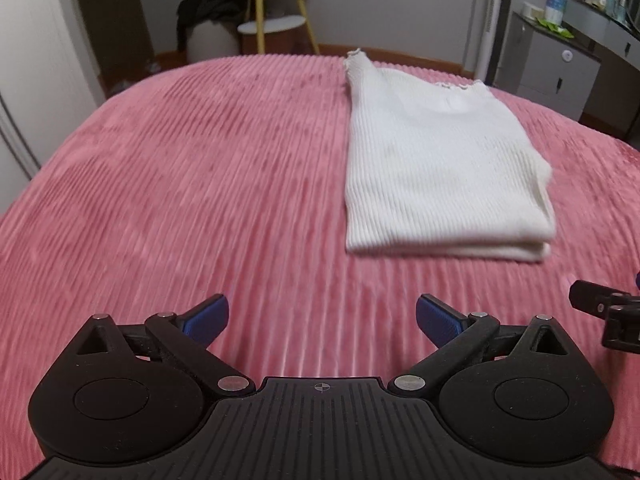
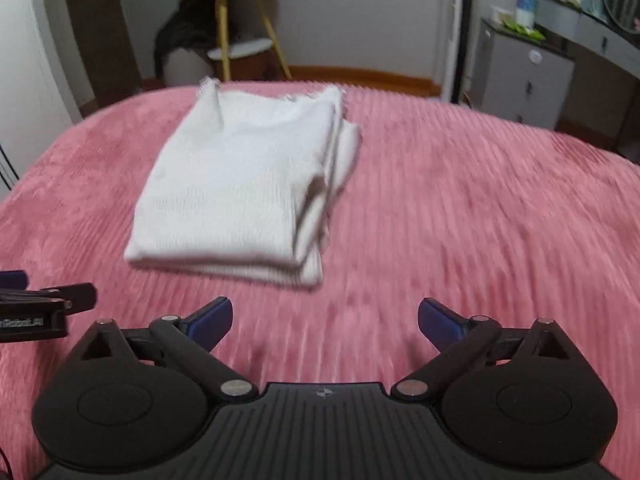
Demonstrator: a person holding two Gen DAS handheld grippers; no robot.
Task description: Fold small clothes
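Note:
A white ribbed top (image 1: 436,160) lies folded in layers on the pink ribbed bedspread (image 1: 180,200); in the right wrist view it (image 2: 236,184) sits ahead and to the left. My left gripper (image 1: 322,320) is open and empty, hovering over bare bedspread to the left of and short of the top. My right gripper (image 2: 325,322) is open and empty, short of the top's near right corner. Each gripper shows at the edge of the other's view: the right gripper (image 1: 600,312) and the left gripper (image 2: 44,308).
Beyond the bed's far edge stand a yellow-legged side table (image 2: 240,32) with dark clothing draped beside it, and a grey drawer unit (image 2: 524,76) with bottles on the right. A white wardrobe (image 1: 24,80) is at the left.

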